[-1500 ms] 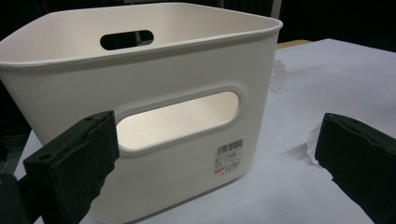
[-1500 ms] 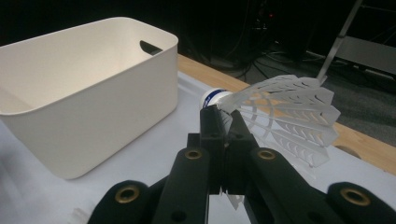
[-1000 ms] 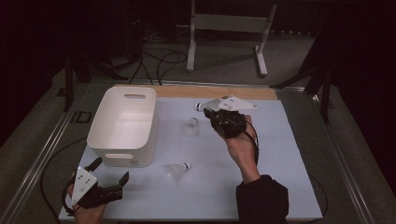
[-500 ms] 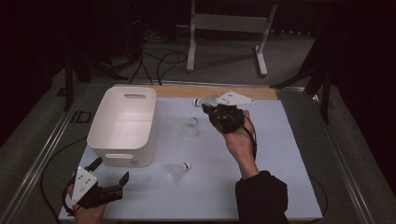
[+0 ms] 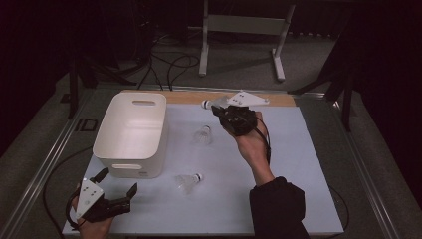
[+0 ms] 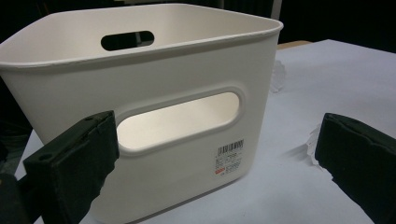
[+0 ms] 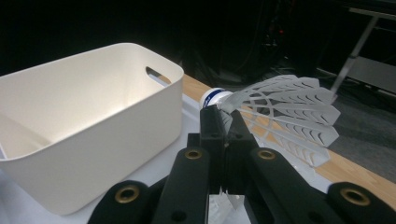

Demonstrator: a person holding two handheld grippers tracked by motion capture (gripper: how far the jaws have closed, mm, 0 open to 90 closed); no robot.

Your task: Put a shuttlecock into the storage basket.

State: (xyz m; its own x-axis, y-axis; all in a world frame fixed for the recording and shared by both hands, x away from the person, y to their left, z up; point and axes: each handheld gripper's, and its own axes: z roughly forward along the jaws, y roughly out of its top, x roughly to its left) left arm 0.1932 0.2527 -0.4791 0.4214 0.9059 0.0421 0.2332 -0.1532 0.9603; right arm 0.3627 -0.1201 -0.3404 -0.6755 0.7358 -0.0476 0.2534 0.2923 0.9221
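The right gripper [image 5: 219, 106] has its jaws pinched on the skirt of a white shuttlecock [image 7: 280, 112], carried in the air above the far part of the blue mat [image 5: 298, 169], to the right of the white bin [image 5: 132, 134]. The step in hand looks like dropping that shuttlecock into the bin, so a good move carries it across at a height that clears the near wall, stops over the middle of the opening and only then parts the jaws, since so light a thing can drift or bounce off a rim. Two other shuttlecocks lie on the mat, one [image 5: 202, 135] just right of the bin and one [image 5: 189, 181] nearer the person. The left gripper [image 5: 115, 183] rests by the bin's near corner, jaws wide and holding nothing, well placed to steady the bin if it slides.
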